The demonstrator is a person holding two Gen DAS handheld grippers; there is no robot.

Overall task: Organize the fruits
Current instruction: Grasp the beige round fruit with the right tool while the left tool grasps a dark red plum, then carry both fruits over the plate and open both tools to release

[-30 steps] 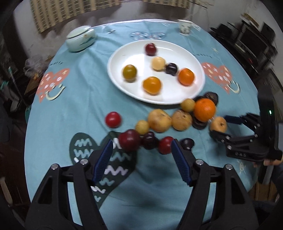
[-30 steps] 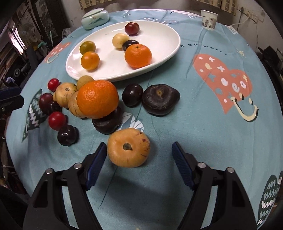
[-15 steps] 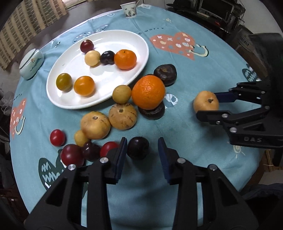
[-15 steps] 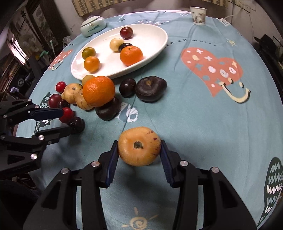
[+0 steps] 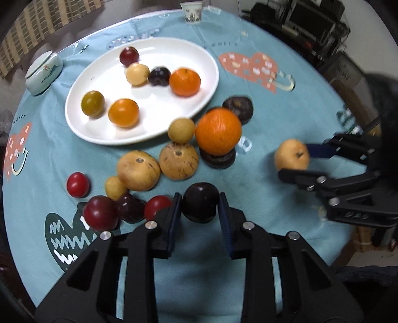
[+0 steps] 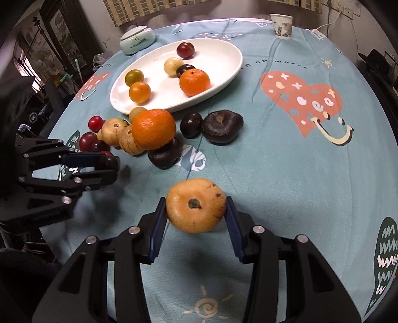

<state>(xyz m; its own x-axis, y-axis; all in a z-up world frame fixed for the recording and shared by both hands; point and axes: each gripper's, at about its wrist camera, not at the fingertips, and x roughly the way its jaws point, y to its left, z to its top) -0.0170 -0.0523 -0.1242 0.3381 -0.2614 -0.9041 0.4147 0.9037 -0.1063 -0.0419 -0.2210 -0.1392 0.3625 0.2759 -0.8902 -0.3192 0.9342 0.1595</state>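
Both claws loaded, one fruit each, low over the teal tablecloth (image 6: pixel 286 159).

Nearest the left camera: left gripper (image 5: pixel 199 211) clamped on a dark plum (image 5: pixel 200 205), round, glossy, near-black purple. Over on the other side: right gripper (image 6: pixel 196 211) pinched on a yellow-orange fruit (image 6: pixel 195 205), flattish, dark stem pit facing the lens, a few reddish specks (shadow underneath, so apparently off the cloth). Just beyond the plum, a loose heap on the cloth: two small red ones, two dark reds, three tan, two larger striped tan ones, one big orange (image 5: pixel 218 131) perched on a dark flat fruit, crowding the way to the plate. Farther back, white oval plate (image 5: pixel 82 119) with six fruits. At the far edge, a lidded ceramic jar (image 5: pixel 43 72) and a paper cup (image 5: pixel 191 12).
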